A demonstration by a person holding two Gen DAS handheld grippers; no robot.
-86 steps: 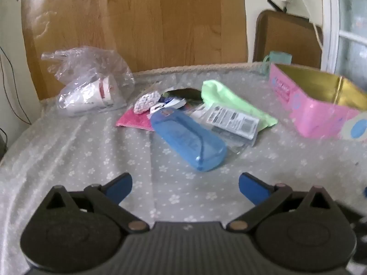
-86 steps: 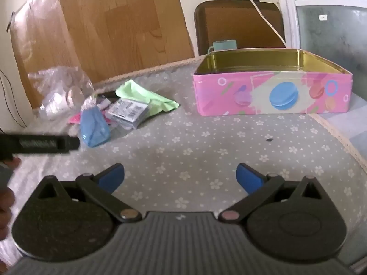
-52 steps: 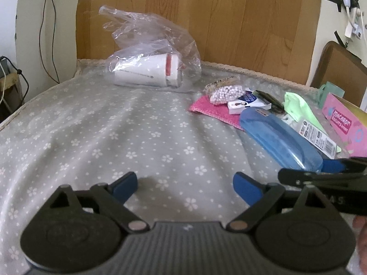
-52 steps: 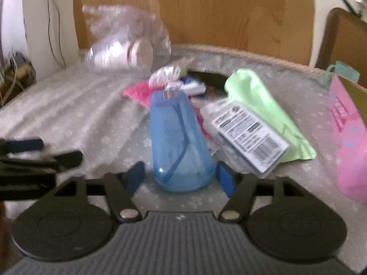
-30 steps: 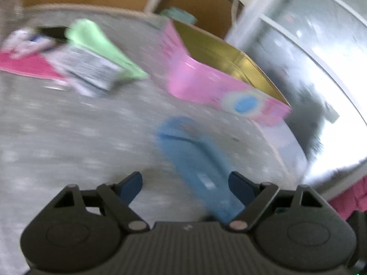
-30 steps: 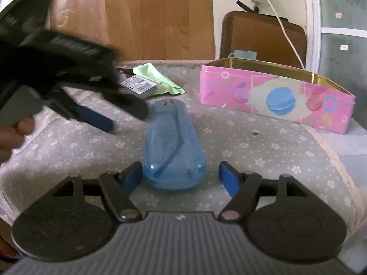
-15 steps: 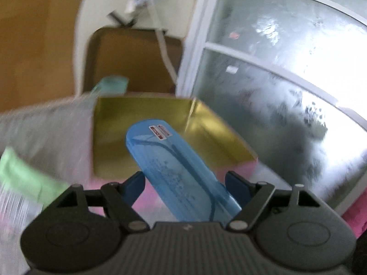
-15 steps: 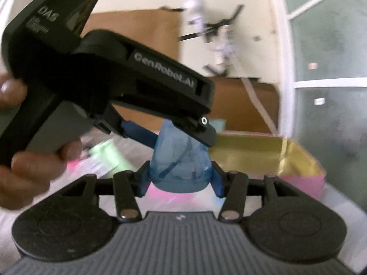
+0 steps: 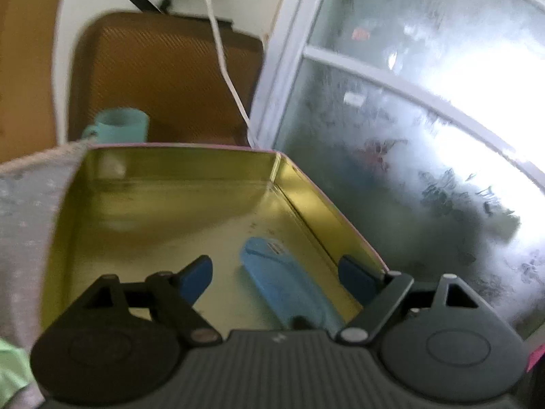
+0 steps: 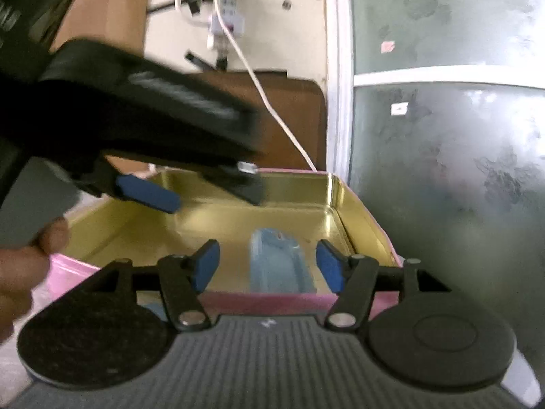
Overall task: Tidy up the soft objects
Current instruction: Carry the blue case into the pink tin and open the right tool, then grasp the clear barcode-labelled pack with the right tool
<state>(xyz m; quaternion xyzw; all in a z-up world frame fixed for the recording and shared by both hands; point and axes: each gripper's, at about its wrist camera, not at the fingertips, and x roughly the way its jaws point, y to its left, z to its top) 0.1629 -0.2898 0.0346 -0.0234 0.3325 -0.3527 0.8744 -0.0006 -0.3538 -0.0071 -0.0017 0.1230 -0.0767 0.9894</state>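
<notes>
The translucent blue case (image 9: 282,283) lies flat on the gold floor of the pink tin (image 9: 170,184), near its right wall. My left gripper (image 9: 274,267) hovers over it, its jaws opening, with both blue pads clear of the case. From the tin's front, my right gripper (image 10: 267,255) looks over the pink wall (image 10: 238,298). Its jaws are opening too, and the case (image 10: 276,262) lies lower down between the pads, untouched. The left gripper's black body (image 10: 136,119) fills the upper left of the right wrist view, with a person's hand (image 10: 27,259) on it.
A teal mug (image 9: 122,124) and a brown chair back (image 9: 163,78) stand behind the tin. A white cable (image 9: 221,51) hangs down past them. A frosted window (image 9: 425,136) is to the right. A green cloth (image 9: 10,371) lies on the floral tablecloth (image 9: 24,204) at left.
Both grippers lifted the blue case off the table and carried it over the tin. Half a second ago both pressed on it in the air; now it lies in the tin, let go.
</notes>
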